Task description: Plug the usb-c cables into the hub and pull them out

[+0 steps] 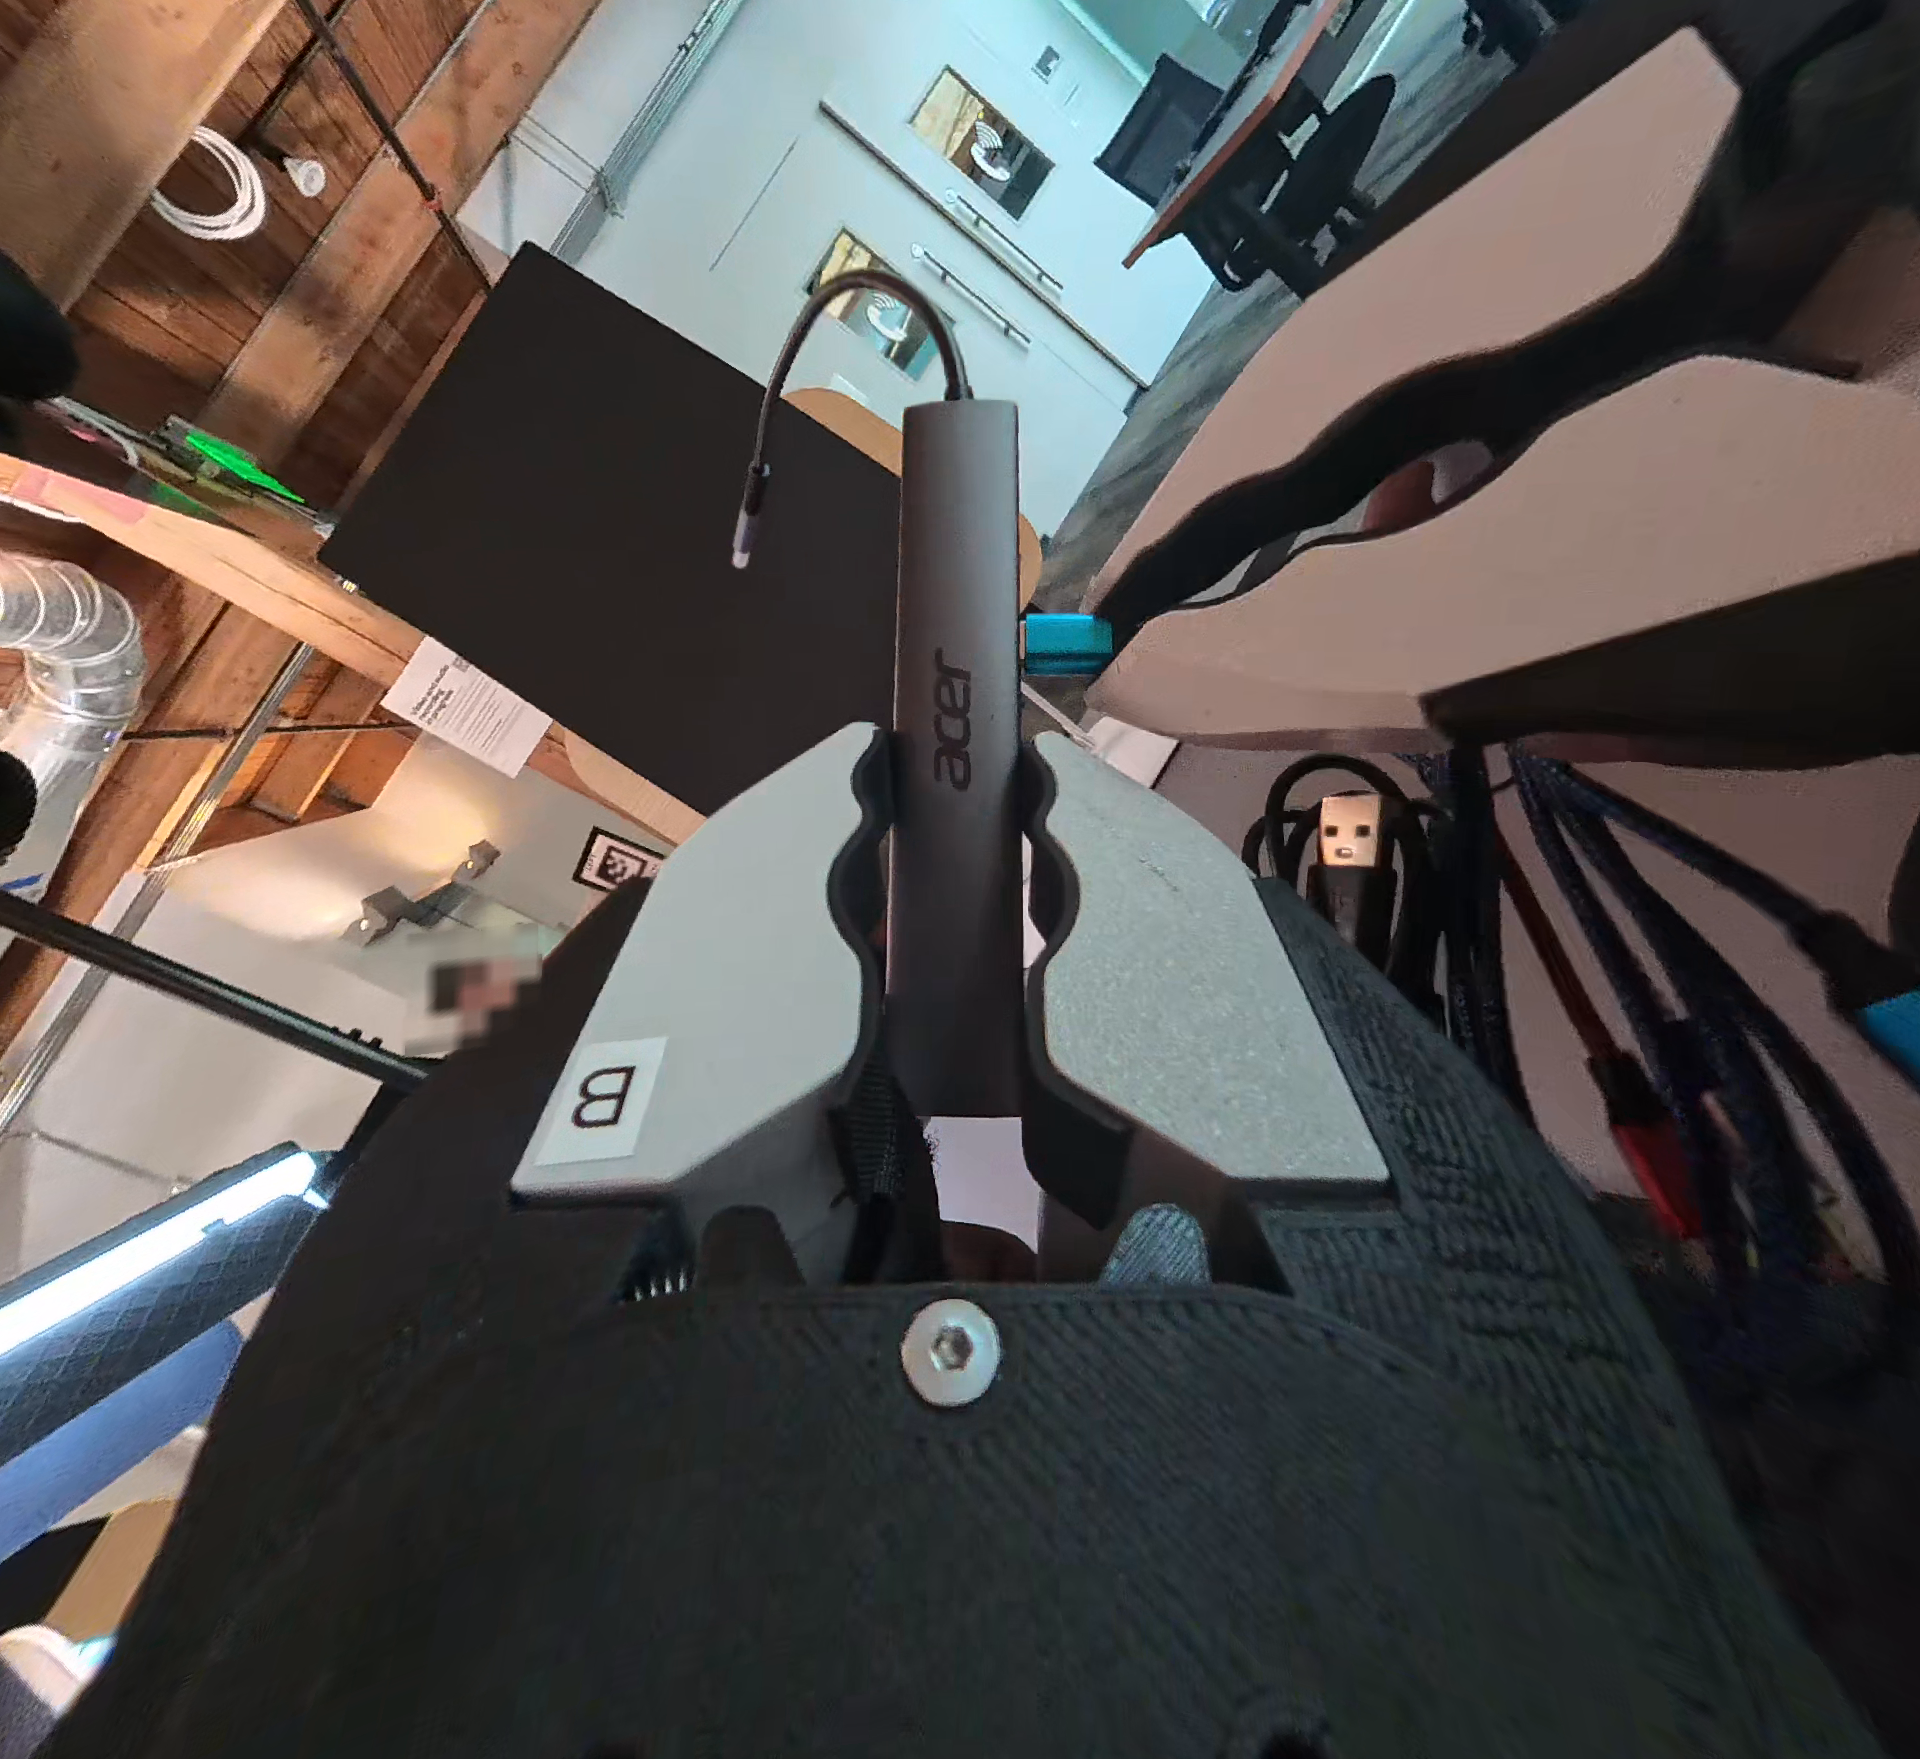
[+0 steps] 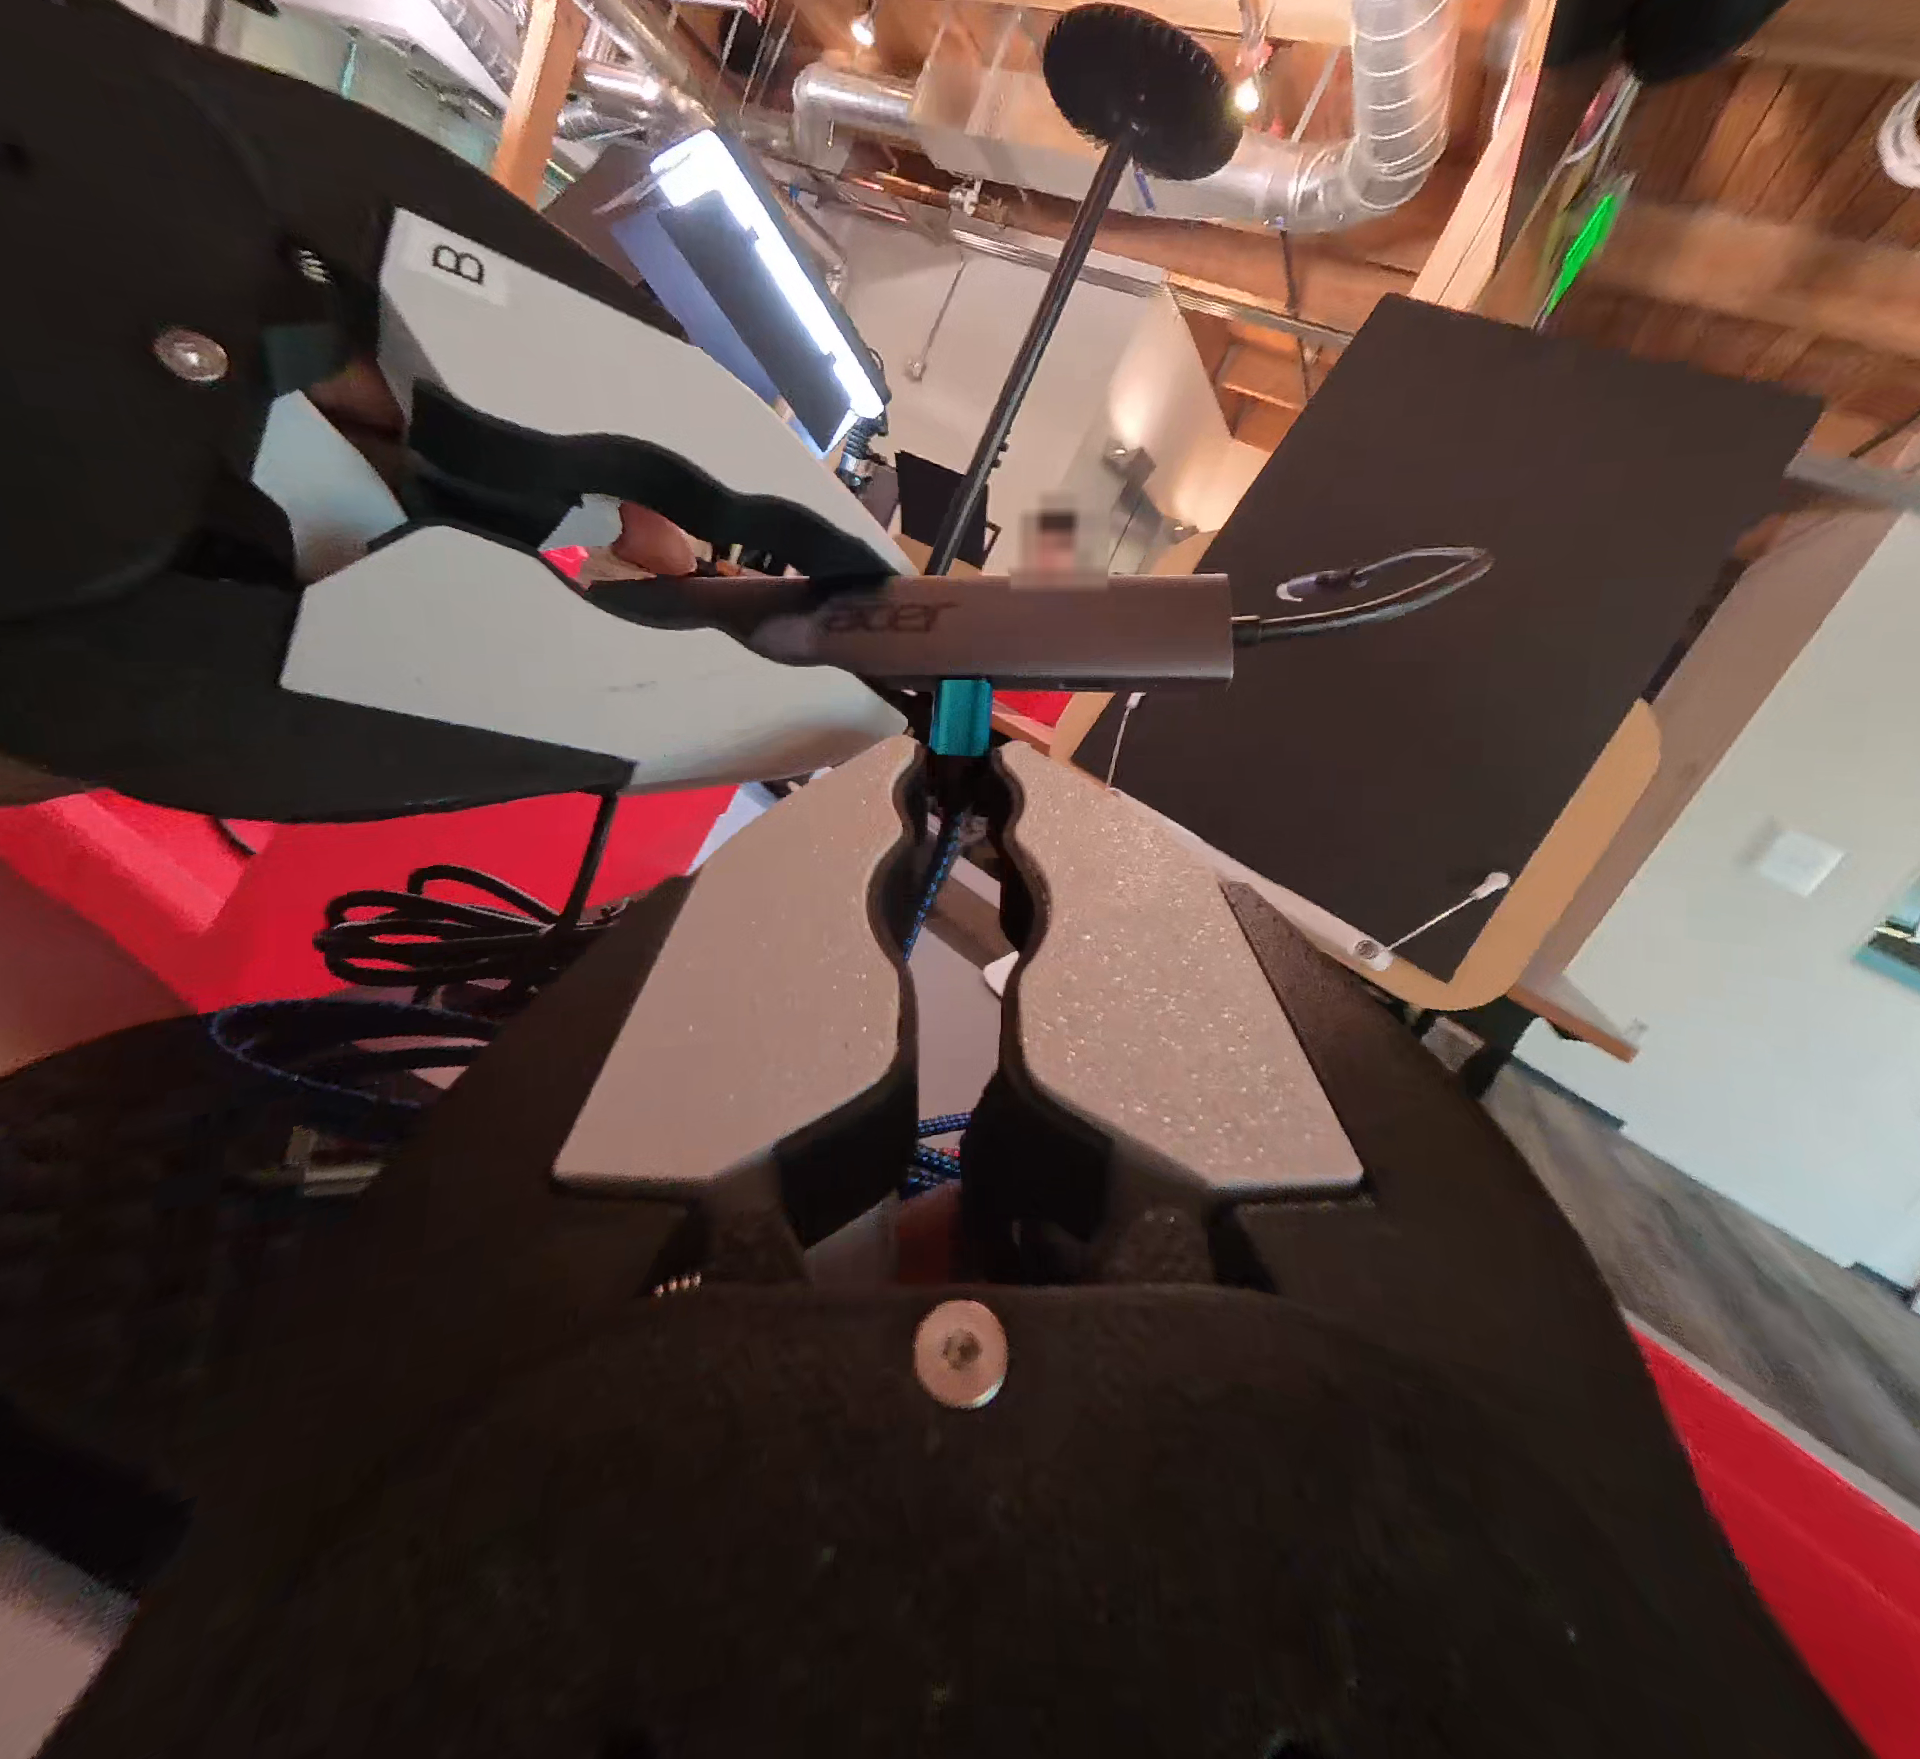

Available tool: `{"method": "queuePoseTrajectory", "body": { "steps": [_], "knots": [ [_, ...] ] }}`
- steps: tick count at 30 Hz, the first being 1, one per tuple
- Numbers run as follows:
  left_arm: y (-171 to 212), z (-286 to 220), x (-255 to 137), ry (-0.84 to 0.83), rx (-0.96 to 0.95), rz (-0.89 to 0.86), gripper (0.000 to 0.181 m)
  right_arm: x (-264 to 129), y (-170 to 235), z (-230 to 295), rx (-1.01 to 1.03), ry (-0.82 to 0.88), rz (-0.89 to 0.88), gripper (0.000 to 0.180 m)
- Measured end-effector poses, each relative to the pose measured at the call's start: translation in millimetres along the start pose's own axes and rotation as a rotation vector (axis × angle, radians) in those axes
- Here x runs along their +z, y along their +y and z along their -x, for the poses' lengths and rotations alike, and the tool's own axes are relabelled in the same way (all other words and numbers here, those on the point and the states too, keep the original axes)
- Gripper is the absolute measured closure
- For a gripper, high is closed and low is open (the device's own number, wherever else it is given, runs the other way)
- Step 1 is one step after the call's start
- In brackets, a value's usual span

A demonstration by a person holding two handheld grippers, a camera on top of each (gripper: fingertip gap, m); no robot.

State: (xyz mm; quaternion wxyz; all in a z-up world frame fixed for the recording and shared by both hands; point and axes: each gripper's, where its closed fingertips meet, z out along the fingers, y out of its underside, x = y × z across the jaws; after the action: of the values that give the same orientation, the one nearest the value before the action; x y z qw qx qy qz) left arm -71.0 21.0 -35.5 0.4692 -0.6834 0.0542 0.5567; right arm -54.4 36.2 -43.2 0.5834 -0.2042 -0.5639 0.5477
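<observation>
**Hub held up in the air, teal plug sitting at its side port**

So the left tongs (image 1: pixel 956 774) are clamped across the grey hub (image 1: pixel 956 670), gripping its lower half so the long body sticks straight out in front. Makes sense: holding it low leaves the side with the ports clear for the other hand. The hub's own short pigtail cable (image 1: pixel 831 327) loops off the far end and just dangles, out of the way.

The right tongs (image 2: pixel 958 764) come in from below, nearly closed, pinching the blue braided cable (image 2: pixel 940 862) right behind its teal plug (image 2: pixel 956 717). Gripping that close to the connector keeps it stiff so it lines up square with the port. The plug is touching the hub's lower edge; I honestly can't tell if it's fully seated or only partway in.

Down below, a tangle of spare black cables (image 2: pixel 436 930) lies on the red desk (image 2: pixel 312 868), presumably next in the queue.
</observation>
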Motion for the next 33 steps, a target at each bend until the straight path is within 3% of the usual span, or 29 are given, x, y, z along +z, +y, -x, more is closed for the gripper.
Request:
{"method": "queuePoseTrajectory", "body": {
  "steps": [5, 8, 11, 33],
  "knots": [
    [7, -5, 3, 0.037, -0.002, 0.008, 0.157, -1, 6, 4, -0.03, 0.02, 0.025, 0.17],
    [9, -5, 5, 0.029, -0.013, -0.003, 0.149, -2, 7, 6, -0.01, 0.012, 0.023, 0.171],
    [10, -11, 7, 0.066, -0.026, -0.012, 0.156, -3, 9, 5, -0.011, 0.023, 0.024, 0.171],
    [28, -8, 20, 0.009, -0.23, 0.069, 0.155, 7, 26, 6, -0.097, 0.134, 0.047, 0.175]
  ]
}}
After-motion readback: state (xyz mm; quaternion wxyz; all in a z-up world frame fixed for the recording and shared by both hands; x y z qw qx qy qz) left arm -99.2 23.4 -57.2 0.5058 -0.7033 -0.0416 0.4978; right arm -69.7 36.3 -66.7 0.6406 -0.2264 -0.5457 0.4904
